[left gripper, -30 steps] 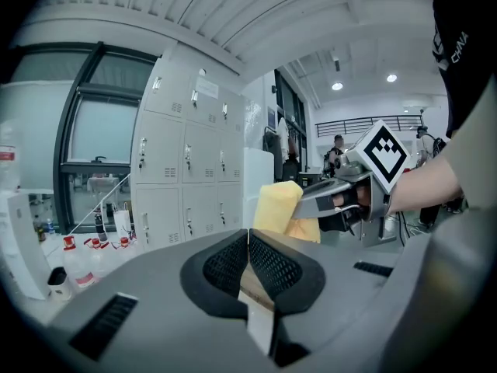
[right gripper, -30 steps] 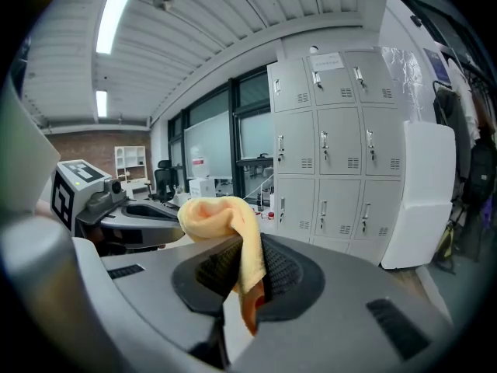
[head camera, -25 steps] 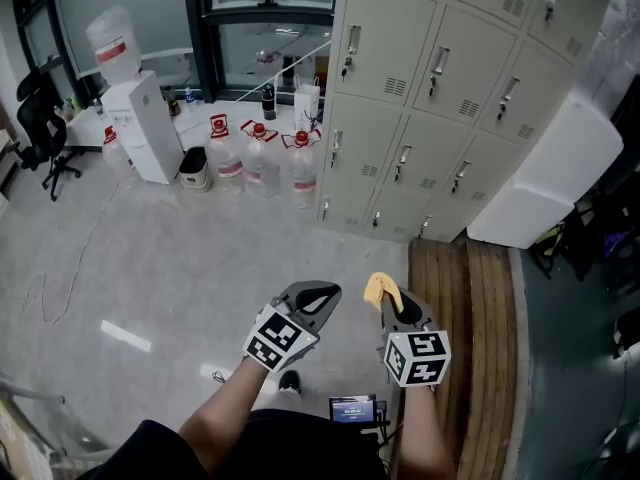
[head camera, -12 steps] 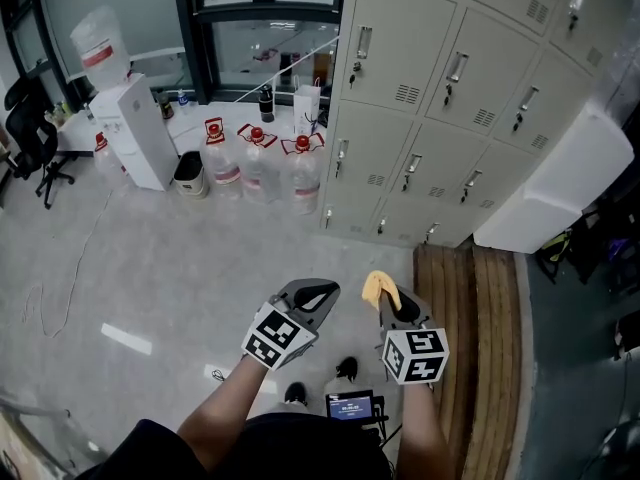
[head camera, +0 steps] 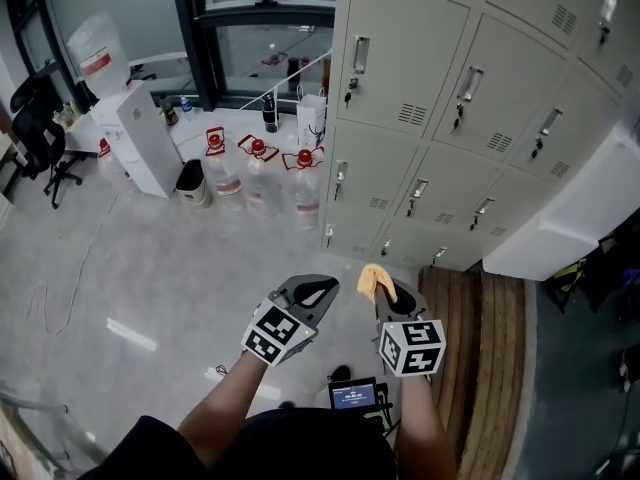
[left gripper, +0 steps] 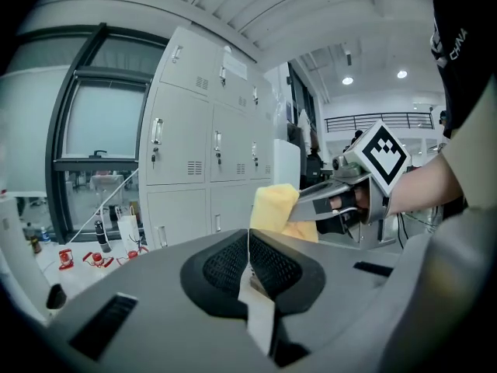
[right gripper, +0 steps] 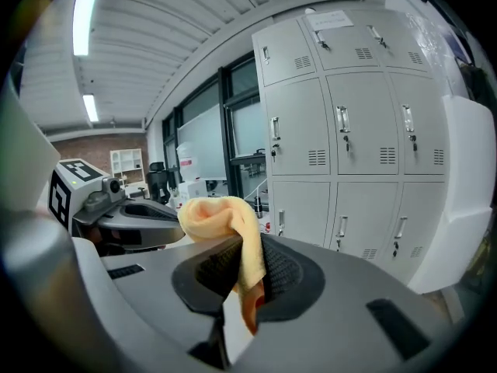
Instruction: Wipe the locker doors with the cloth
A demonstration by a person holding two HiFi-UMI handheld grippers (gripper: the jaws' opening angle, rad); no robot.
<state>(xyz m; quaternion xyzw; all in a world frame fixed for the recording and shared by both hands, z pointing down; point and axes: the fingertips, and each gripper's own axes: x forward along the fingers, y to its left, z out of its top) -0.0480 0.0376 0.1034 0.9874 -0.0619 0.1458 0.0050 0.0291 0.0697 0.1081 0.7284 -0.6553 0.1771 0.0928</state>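
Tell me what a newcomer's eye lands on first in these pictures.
The yellow cloth stands out, pinched in the right gripper low in the head view, beside the shut, empty left gripper. Beyond them a bank of pale locker doors fills the upper right, with three red-capped water bottles on the floor to its left.

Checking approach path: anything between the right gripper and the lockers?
Head view: only floor between the right gripper, shut on the cloth, and the lockers.
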